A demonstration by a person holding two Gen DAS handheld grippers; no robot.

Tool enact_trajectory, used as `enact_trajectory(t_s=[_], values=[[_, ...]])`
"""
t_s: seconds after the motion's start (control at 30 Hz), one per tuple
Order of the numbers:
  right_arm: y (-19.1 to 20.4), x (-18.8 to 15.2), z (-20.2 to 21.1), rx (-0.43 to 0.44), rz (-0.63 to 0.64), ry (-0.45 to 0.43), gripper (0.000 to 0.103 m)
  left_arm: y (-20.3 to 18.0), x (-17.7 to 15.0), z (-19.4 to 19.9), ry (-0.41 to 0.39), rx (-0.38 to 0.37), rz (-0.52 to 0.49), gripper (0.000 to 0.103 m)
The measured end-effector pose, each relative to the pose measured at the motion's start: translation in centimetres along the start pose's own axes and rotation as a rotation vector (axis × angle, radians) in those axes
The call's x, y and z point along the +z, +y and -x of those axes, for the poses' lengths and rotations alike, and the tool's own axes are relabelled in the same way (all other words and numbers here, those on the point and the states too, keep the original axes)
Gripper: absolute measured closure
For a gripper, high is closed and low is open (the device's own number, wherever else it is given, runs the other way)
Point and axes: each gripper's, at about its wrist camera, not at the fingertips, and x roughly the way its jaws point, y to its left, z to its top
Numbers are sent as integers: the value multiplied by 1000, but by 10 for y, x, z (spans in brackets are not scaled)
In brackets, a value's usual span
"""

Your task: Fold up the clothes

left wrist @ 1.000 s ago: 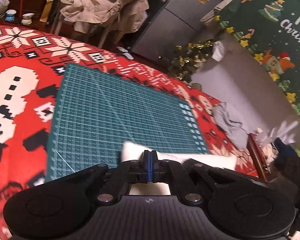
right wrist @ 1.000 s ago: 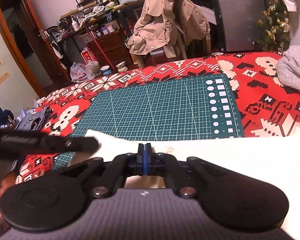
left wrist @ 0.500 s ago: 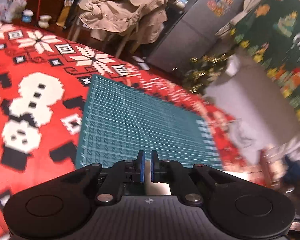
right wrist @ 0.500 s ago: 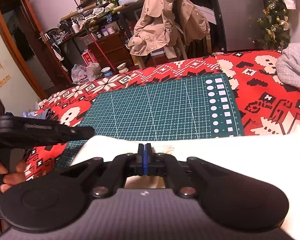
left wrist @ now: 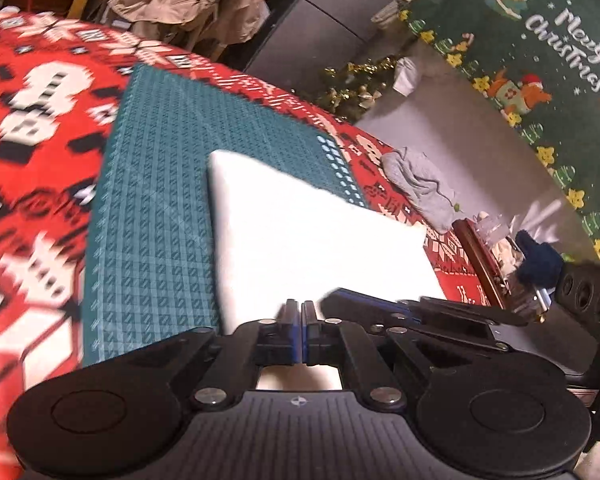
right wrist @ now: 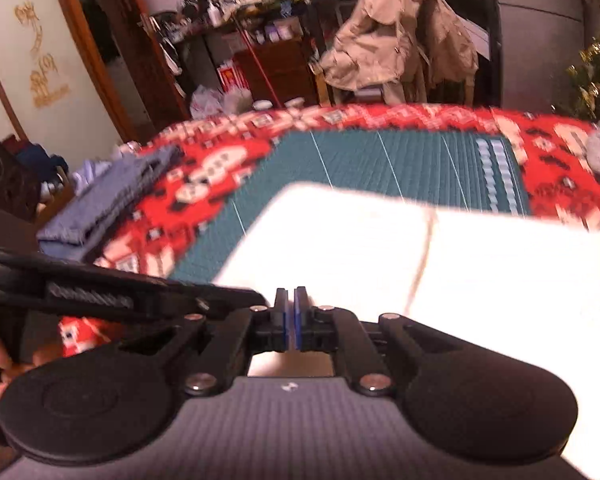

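1. Left wrist view: left gripper (left wrist: 299, 312) has its jaws together, pinching the near edge of the white garment (left wrist: 308, 236). The cloth lies flat, partly on the green cutting mat (left wrist: 152, 216) and partly on the red patterned blanket (left wrist: 32, 184). The right gripper (left wrist: 334, 294) reaches in from the right, touching the same edge. A grey garment (left wrist: 420, 184) lies crumpled well apart.
2. Right wrist view: right gripper (right wrist: 290, 304) also has its jaws together on the white garment's (right wrist: 420, 256) near edge; blur makes the exact pinch hard to judge. The left gripper (right wrist: 256, 294) comes in just beside it. Folded blue-grey clothes (right wrist: 112, 200) sit at the blanket's (right wrist: 172, 224) left edge.
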Motion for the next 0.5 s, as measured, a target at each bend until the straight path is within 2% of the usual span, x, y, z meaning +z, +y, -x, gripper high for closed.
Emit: enact_trajectory(t_s=[0.2,0.23,0.37,0.5], values=[[-11,-19,27,-39,-45,19,101,-1,-20,26,11,-12,16,101],[-10,-21,31,-35,-49,16,98,-4,-23,28,17,-17,7,101],[7,-27,40,8,-20,8,98,-13,-35,26,47,-16,-53,100],[18,-42,39,-8,2,25,99,-13,-39,27,48,9,-88,100]])
